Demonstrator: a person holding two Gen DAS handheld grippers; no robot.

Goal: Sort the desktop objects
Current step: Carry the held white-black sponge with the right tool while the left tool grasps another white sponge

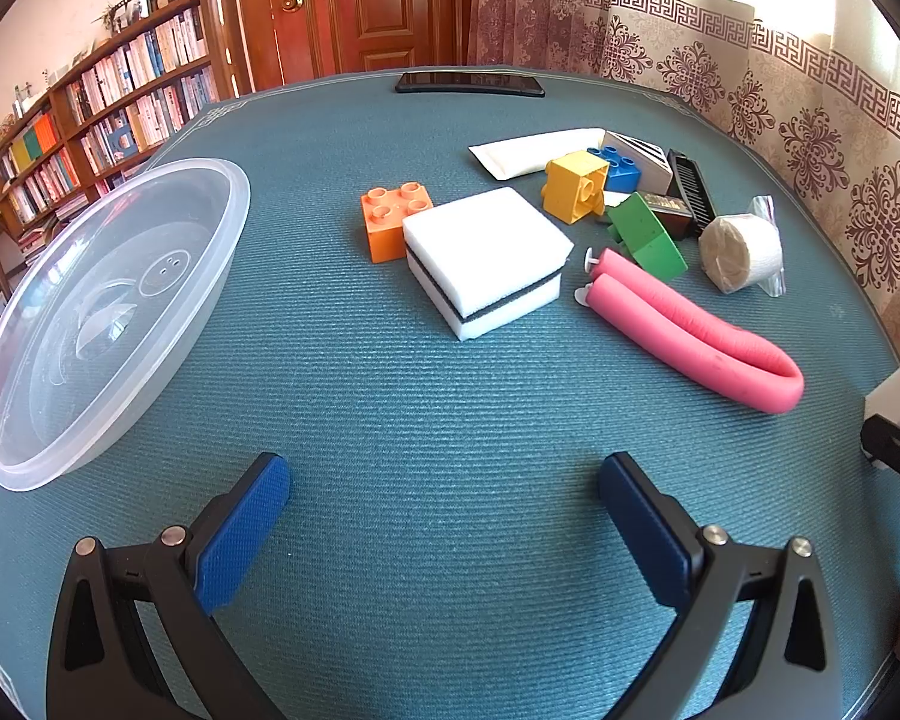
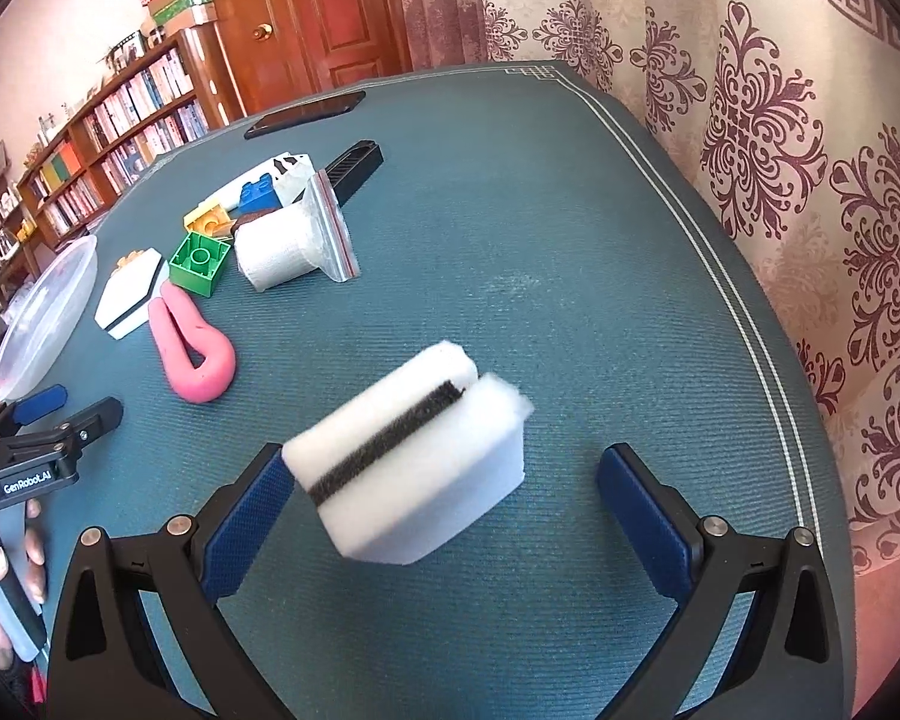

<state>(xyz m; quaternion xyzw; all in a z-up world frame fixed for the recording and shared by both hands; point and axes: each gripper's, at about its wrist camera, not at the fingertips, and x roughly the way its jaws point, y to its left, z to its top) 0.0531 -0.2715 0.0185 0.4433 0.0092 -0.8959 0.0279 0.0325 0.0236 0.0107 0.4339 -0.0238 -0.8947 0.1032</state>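
A white sponge with a dark middle layer (image 2: 414, 462) sits tilted and blurred between the fingers of my right gripper (image 2: 444, 471), which is open; the sponge touches the left pad (image 2: 246, 516) only. My left gripper (image 1: 444, 516) is open over bare mat with nothing in it. Ahead of it lie a second white sponge (image 1: 486, 258), an orange brick (image 1: 390, 219), a yellow brick (image 1: 576, 186), a blue brick (image 1: 621, 168), a green brick (image 1: 648, 234) and a bent pink foam roller (image 1: 690, 330). A clear plastic bowl (image 1: 108, 324) stands to the left.
A bagged white roll (image 1: 741, 252), a black comb (image 1: 693, 186) and a white packet (image 1: 534, 150) lie behind the bricks. A dark phone (image 1: 468, 84) rests at the far edge of the teal mat (image 1: 420, 408). Curtains hang along the right; a hand (image 2: 6, 570) holds the left gripper.
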